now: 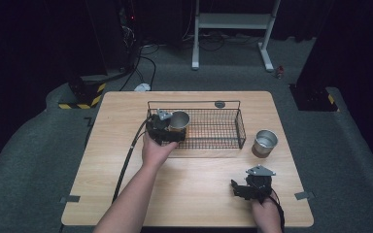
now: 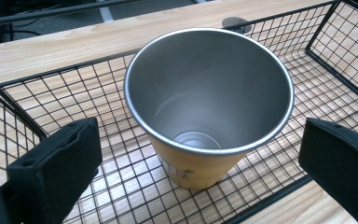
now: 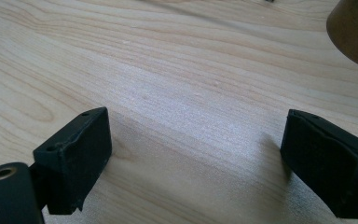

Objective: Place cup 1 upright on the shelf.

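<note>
A steel cup with a tan outside stands upright at the left end of the black wire basket. In the left gripper view this cup sits on the basket's mesh floor, and my left gripper is open wide around it, both jaws apart from its wall. From above, the left gripper hangs over the basket's front left corner. A second steel cup stands on the table right of the basket. My right gripper is open near the front right, over bare wood; the second cup's side shows at top right.
The wooden table has bare room in front of the basket and at the left. A round dark grommet sits behind the basket. The left gripper's cable trails to the front left. White frame legs stand beyond the table.
</note>
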Demonstrator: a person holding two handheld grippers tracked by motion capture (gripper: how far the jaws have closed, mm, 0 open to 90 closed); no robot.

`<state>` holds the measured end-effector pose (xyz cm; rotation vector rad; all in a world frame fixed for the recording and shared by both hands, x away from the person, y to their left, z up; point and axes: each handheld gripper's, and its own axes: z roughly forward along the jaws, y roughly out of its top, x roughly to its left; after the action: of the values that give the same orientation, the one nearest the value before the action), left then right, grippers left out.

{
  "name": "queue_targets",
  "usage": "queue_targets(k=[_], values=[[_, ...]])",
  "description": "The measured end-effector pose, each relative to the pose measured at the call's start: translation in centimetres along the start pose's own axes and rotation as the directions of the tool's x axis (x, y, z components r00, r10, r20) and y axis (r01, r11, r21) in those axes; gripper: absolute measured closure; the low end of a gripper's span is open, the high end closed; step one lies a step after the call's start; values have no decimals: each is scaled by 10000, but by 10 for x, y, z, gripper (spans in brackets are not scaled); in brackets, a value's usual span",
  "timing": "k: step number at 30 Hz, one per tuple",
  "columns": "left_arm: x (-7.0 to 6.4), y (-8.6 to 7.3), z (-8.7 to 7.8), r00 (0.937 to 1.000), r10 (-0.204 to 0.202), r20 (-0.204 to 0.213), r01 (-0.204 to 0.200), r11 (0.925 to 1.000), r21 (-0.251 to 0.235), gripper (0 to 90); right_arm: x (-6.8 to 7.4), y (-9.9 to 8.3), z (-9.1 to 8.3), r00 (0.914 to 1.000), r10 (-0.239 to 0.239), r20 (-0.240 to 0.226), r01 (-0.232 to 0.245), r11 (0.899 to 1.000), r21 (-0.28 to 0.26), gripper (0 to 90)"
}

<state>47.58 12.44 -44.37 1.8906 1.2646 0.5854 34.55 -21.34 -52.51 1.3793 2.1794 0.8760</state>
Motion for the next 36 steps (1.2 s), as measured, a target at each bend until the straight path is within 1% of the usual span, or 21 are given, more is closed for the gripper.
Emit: queue_targets(k=[1, 4, 6, 7, 9, 11, 13, 16, 19, 21, 23, 25, 27, 28, 29, 34, 35, 36], values=[[1, 0, -1, 10000, 25, 1, -25, 10000, 18, 1, 0, 0, 0, 10000, 23, 4, -23, 10000, 17, 87], [3, -2, -5, 9999, -80, 72, 80, 10000, -18, 1, 0, 0, 0, 10000, 22, 4, -22, 10000, 20, 87], [5, -3, -7, 10000, -16, 62, 16, 10000, -9, 0, 0, 0, 0, 10000, 18, 3, -18, 10000, 16, 87], [6, -4, -8, 9999, -83, 96, 83, 10000, -21, 1, 0, 0, 0, 10000, 22, 4, -22, 10000, 17, 87], [8, -6, -11, 9999, -34, 117, 34, 10000, 13, 1, 0, 0, 0, 10000, 23, 3, -23, 10000, 18, 87], [8, -9, -13, 9995, -107, 291, 107, 9999, 14, 1, 0, 0, 0, 10000, 24, 4, -24, 10000, 19, 87], [9, -10, -16, 9995, 38, 309, -37, 10000, -16, 0, 0, 0, 0, 10000, 26, 3, -26, 10000, 20, 87], [10, -13, -21, 9990, -56, 442, 60, 9999, -81, 1, 0, 0, 0, 10000, 25, 3, -25, 10000, 18, 87], [10, -14, -24, 9988, -36, 480, 43, 9999, -145, 1, 0, 0, 0, 10000, 26, 1, -26, 10000, 19, 87], [11, -18, -31, 9983, 56, 587, -41, 9997, -245, 1, 0, 0, 0, 10000, 21, -1, -21, 10000, 15, 87], [12, -21, -34, 9972, -12, 741, 30, 9997, -254, 2, 0, 0, 0, 10000, 28, 0, -28, 10000, 20, 87], [14, -24, -38, 9976, 68, 689, -52, 9997, -232, 2, 0, 0, 0, 10000, 3, -4, -3, 10000, 2, 87], [17, -26, -42, 9976, 12, 697, 5, 9997, -238, 2, 0, 0, 0, 10000, 7, -3, -7, 10000, 4, 87], [18, -27, -43, 9975, 49, 702, -32, 9997, -241, 2, 0, 0, 0, 10000, 8, -4, -8, 10000, 9, 87], [20, -29, -46, 9974, -18, 714, 38, 9996, -277, 2, 0, 0, 0, 10000, 33, -2, -33, 10000, 20, 87], [25, -37, -56, 9970, -26, 772, 58, 9991, -411, 5, 0, 0, 0, 10000, 33, -4, -33, 10000, 21, 87], [25, -37, -56, 9970, -26, 772, 58, 9991, -411, 5, 0, 0, 0, 10000, 33, -4, -33, 10000, 21, 87], [26, -41, -60, 9967, -3, 808, 36, 9991, -412, 5, 0, 0, 0, 10000, 6, -5, -6, 10000, 3, 87]])
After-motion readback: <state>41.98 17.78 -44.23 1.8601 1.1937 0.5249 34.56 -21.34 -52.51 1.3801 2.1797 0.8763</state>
